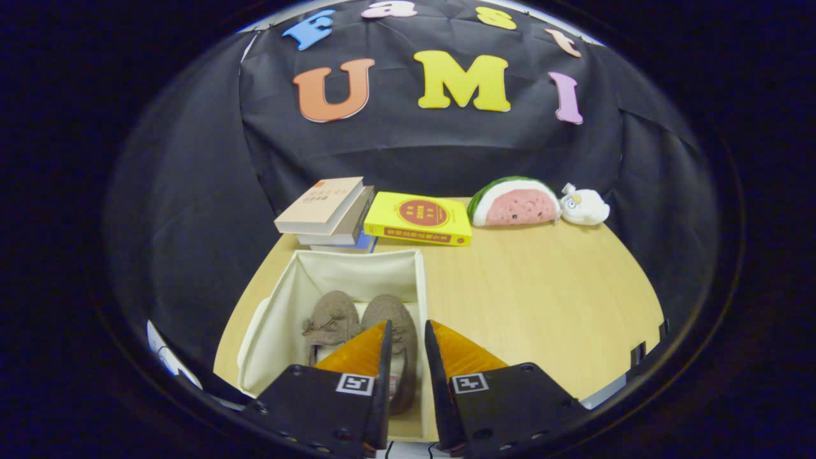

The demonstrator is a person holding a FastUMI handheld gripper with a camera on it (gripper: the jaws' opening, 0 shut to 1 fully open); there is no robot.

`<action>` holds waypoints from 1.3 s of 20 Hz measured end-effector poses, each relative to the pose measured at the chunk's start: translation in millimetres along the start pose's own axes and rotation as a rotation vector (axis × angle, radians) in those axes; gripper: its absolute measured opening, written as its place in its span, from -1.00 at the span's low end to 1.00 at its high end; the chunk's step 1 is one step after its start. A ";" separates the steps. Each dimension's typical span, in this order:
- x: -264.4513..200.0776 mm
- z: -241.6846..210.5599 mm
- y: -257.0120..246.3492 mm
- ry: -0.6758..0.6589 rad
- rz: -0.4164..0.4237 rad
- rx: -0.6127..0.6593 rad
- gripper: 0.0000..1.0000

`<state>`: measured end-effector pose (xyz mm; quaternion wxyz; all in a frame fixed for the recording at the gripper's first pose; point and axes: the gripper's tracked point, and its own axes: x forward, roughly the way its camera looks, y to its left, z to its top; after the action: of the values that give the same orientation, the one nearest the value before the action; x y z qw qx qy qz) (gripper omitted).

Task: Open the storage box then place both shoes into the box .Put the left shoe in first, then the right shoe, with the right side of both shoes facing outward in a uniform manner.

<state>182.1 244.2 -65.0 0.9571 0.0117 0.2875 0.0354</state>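
The gripper (408, 335) is hanging above the near right wall of the storage box (280, 312), its two fingers standing a narrow gap apart with nothing between them, so it is holding nothing; one fingertip is lying over the box interior and the other over the right wall and the table beside it. The storage box is sitting open on the wooden table (542, 293), its pale fabric lining showing on all sides. Inside it, two brown fuzzy shoes are lying side by side with toes pointing away from the gripper: the left shoe (331, 322) is resting toward the middle of the box, and the right shoe (398, 319) is lying just beside it against the right wall, its near part hidden by a finger. Beyond the box, a stack of books (328, 213) is standing just behind its far wall, and a yellow book (421, 218) is lying flat just beside the stack. Further along the far table edge, a watermelon-slice plush (515, 203) is sitting next to a small white plush toy (585, 205), the two touching or nearly so. Nothing is standing between the fingers and the shoes.
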 end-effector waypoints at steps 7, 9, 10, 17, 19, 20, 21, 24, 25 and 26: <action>-60.7 26.0 -50.8 -0.219 0.009 0.057 0.49; -72.7 32.7 -78.2 -0.288 -0.037 0.046 0.85; -78.5 33.1 -89.8 -0.318 -0.056 0.044 0.87; -101.7 30.6 -174.4 -0.506 -0.143 0.082 0.95; -110.9 28.6 -193.3 -0.560 -0.158 0.091 0.92; -117.6 28.1 -200.5 -0.594 -0.158 0.099 0.92; -124.7 27.3 -200.8 -0.624 -0.132 0.107 0.92; -134.6 16.3 -219.2 -0.650 -0.138 0.122 0.91; -137.2 12.0 -224.7 -0.650 -0.158 0.109 0.91; -140.1 8.9 -226.2 -0.649 -0.166 0.091 0.91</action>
<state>84.3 8.1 9.7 0.9968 0.0415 -0.0311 -0.0610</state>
